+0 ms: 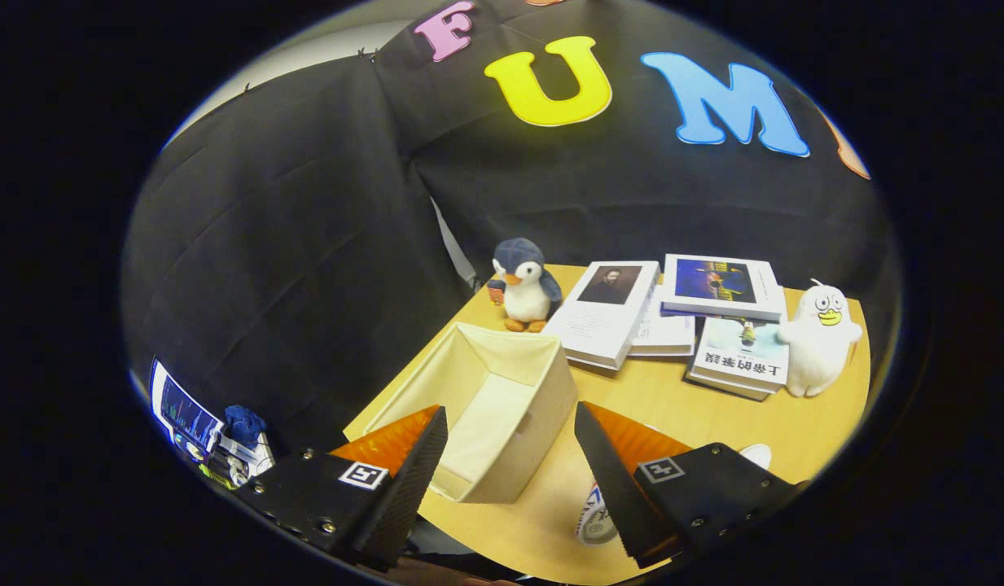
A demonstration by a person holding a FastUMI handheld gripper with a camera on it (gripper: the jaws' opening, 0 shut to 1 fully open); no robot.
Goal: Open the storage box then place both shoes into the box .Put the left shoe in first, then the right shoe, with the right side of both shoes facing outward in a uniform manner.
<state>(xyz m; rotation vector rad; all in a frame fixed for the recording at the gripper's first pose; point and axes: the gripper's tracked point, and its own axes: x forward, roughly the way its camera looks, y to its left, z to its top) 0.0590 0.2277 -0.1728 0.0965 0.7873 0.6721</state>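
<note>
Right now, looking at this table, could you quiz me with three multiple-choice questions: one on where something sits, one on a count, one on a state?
1. Where is the penguin?
A. inside the box
B. beyond the box, beside the books
C. between the fingers

2. How many plush toys stand on the table?
A. one
B. two
C. four

3. How is the gripper?
A. open, holding nothing
B. shut on a book
C. shut on the box

Answers: 1 B, it stands past the box's far corner next to the books. 2 B, the penguin and a white duck. 3 A, the fingers stand wide apart with the box's near end between them.
</note>
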